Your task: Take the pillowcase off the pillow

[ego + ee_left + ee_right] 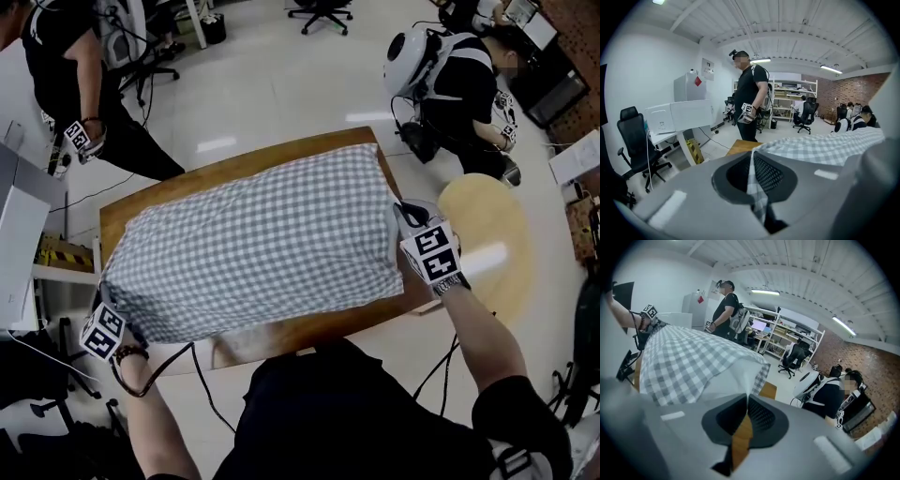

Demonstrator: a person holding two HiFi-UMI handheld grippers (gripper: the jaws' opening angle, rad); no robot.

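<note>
A pillow in a grey-and-white checked pillowcase [262, 244] lies across the wooden table [281, 342]. My left gripper [111, 300] is at its near-left corner, shut on a fold of the checked cloth [757, 197], which runs between the jaws [752, 157] in the left gripper view. My right gripper [400, 214] is at the pillow's right end. In the right gripper view its jaws [747, 397] are shut on a white tip of the pillow [726, 378], which shows from under the checked pillowcase [689, 357].
A round pale wooden table [492, 225] stands just right of my right hand. One person stands past the table's far-left corner [75, 84]; another crouches at the far right [455, 89]. A white desk [19, 234] and office chairs [635, 140] are on the left.
</note>
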